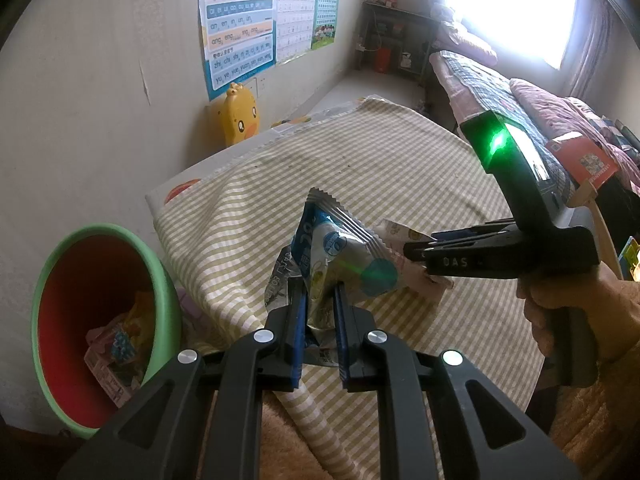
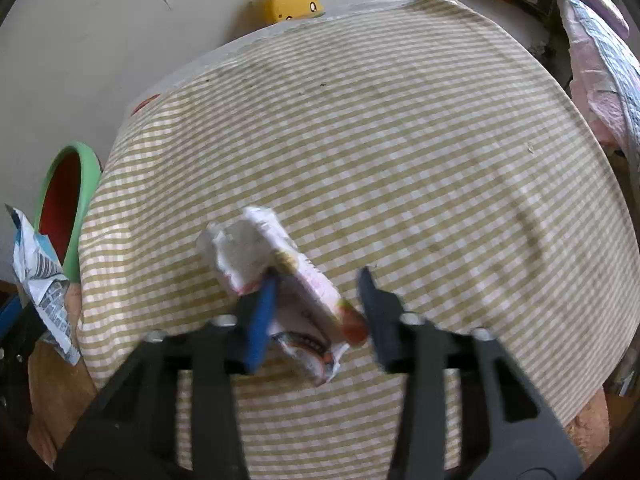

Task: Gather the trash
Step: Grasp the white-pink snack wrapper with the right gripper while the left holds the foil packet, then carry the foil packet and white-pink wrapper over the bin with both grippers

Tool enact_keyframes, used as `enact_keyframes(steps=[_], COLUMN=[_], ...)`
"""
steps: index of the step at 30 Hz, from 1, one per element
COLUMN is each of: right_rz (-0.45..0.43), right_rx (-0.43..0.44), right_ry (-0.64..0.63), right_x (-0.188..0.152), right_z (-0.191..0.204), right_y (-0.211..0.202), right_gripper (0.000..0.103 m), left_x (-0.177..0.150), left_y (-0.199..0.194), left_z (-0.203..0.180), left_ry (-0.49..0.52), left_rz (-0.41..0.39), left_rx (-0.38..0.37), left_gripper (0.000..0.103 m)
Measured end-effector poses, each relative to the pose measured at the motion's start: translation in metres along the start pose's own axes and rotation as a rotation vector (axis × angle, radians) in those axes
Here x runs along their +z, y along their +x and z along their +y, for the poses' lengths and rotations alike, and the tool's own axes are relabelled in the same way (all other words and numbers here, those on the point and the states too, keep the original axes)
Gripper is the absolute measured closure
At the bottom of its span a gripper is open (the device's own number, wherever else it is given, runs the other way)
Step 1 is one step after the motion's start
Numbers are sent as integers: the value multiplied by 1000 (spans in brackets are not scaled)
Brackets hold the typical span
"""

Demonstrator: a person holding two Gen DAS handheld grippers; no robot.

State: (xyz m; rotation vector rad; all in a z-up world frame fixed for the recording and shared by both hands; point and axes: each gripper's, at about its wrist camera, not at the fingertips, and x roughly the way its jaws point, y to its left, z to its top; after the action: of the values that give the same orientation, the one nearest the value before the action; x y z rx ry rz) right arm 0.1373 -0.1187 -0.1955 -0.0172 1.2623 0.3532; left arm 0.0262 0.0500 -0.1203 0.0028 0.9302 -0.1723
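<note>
Trash wrappers at both grippers above the striped tablecloth.

Clamped between the left gripper's (image 1: 320, 304) blue pads, a crinkled silver-and-blue foil wrapper (image 1: 340, 252) stands up over the yellow-checked cloth-covered table (image 2: 400, 120). The right gripper's (image 2: 318, 286) fingers stand apart, a crumpled white-and-pink paper carton (image 2: 280, 276) between them against the left pad. A green-rimmed red bin (image 1: 100, 320), already holding wrappers, sits beside the table's left edge.

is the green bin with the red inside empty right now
No, the left wrist view shows the green bin already holding several crumpled wrappers at its bottom.
</note>
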Motion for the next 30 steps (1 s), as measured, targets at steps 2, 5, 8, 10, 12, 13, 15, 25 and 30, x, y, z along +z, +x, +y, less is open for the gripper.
enact_keyframes(steps=[2, 5, 8, 10, 12, 13, 15, 25, 30], right_rz=[10, -27, -85, -121, -157, -168, -199, -301, -352], right_rx=[19, 55, 80, 97, 115, 118, 126, 138, 141], right_ry=[-5, 22, 64, 93, 126, 136, 173, 187, 146], right_x=[-3, -9, -16, -21, -26, -28, -37, -52, -51], right_z=[2, 2, -3, -6, -10, -10, -13, 2, 20], right_y=[2, -10, -30, -42, -54, -58, -69, -111, -131], right_gripper=[89, 90, 90, 90, 90, 90, 90, 90, 90], left_x=[0, 0, 0, 1, 1, 1, 1, 2, 3], left_y=[-1, -1, 0, 0, -1, -1, -3, -17, -29], left_z=[0, 0, 1, 0, -1, -1, -2, -5, 0], left_ry=[0, -1, -4, 0, 3, 4, 5, 10, -9], left_rz=[0, -2, -2, -1, -4, -6, -9, -45, -75], left_rx=[0, 0, 0, -1, -1, -1, 0, -3, 3], left_gripper=[92, 92, 92, 92, 92, 92, 92, 92, 92])
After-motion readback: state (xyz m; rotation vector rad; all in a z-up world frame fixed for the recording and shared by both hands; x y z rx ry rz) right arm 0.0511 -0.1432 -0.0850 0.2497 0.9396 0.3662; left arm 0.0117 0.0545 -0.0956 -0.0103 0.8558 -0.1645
